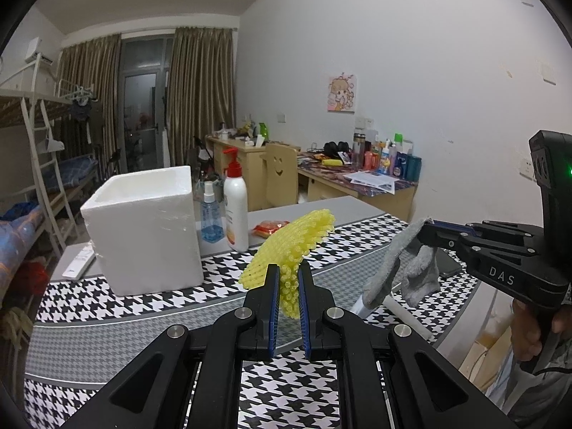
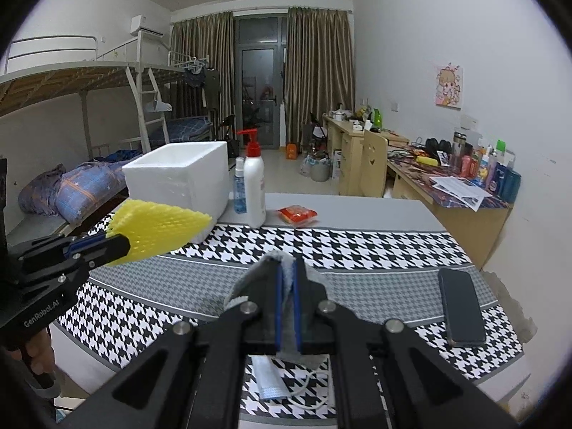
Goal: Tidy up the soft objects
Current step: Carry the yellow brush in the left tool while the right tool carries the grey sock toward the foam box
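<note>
Yellow foam net (image 1: 289, 250) sat clenched in my left tongs (image 1: 289, 296) above the desk (image 1: 143, 307); my right tongs (image 2: 287, 286) gripped a grey sock (image 2: 286, 268).

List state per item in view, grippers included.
Left gripper: shut on yellow foam net, lifted off the table.
Right gripper: shut on grey sock, lifted, hanging limp.
Foam box: upright, top open, no lid.
Pump bottle: upright, capped.
Spray bottle: upright, part full of blue liquid.
Phone: flat, screen dark.
Face mask: flat on the cloth.
Red packet: flat, sealed.
</note>
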A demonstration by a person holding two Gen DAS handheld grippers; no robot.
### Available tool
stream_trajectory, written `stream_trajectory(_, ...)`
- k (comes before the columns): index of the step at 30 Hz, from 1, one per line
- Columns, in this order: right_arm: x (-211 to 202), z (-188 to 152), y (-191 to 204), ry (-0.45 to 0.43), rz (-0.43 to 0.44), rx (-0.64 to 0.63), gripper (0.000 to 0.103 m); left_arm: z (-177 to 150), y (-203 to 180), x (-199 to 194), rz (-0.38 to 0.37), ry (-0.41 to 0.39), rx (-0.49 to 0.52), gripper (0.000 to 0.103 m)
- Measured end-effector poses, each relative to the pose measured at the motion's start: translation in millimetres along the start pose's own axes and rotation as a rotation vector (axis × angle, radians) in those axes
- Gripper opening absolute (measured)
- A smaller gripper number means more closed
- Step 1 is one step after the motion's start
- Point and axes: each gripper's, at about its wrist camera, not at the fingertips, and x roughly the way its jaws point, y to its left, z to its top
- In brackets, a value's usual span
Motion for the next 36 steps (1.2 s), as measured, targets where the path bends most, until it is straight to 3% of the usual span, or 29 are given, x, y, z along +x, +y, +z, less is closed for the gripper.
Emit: stream_trajectory(36,18,51,40,-0.062,0.093,-0.048,0.008,49,33,-4,0.067,-0.054,0.005,0.011)
